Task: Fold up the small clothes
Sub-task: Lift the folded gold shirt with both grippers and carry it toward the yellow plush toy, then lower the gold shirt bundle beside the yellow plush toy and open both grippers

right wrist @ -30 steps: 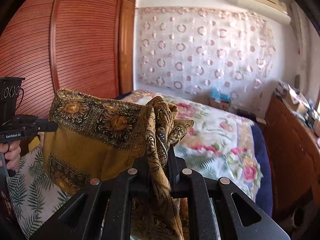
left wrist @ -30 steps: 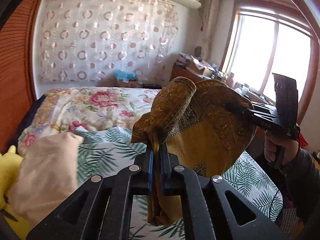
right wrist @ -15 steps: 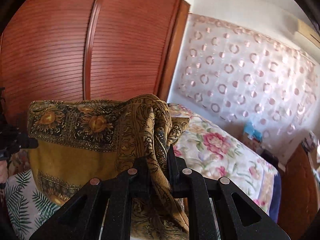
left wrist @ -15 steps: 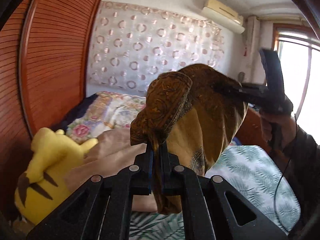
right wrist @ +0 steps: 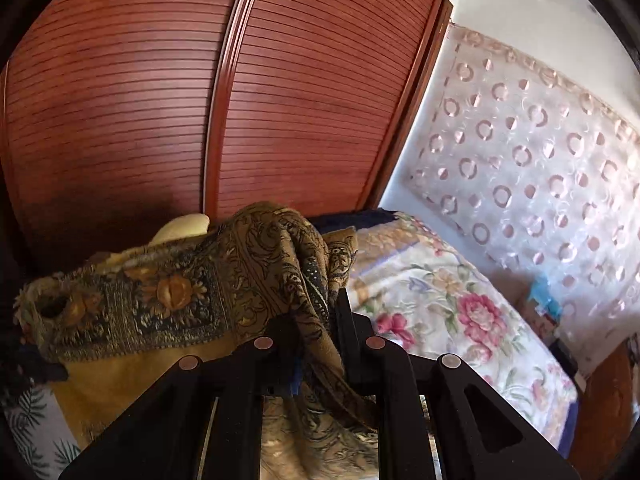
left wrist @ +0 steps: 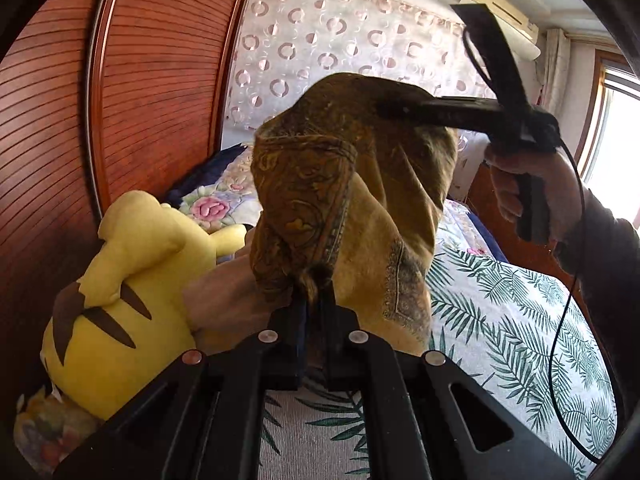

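A mustard-brown patterned cloth [left wrist: 360,184] hangs in the air above the bed, held at two places. My left gripper [left wrist: 314,304] is shut on one bunched corner of it. My right gripper [right wrist: 316,320] is shut on another bunched corner; in the left wrist view it shows [left wrist: 394,108] at the upper right, its fingers pinching the cloth's top edge, held by a hand [left wrist: 532,188]. In the right wrist view the cloth [right wrist: 160,300] stretches left, its sunflower border facing me.
A yellow plush toy [left wrist: 132,280] and a beige garment [left wrist: 224,296] lie on the bed's left side by the red-brown slatted wardrobe [right wrist: 160,100]. The bed has a palm-leaf sheet [left wrist: 500,320] and a floral quilt [right wrist: 440,304]. A circle-patterned curtain [right wrist: 540,152] hangs behind.
Both grippers swung left toward the wardrobe with the cloth. The two held corners have come closer together and the cloth hangs more slack. The plush toy now fills the left wrist view's lower left.
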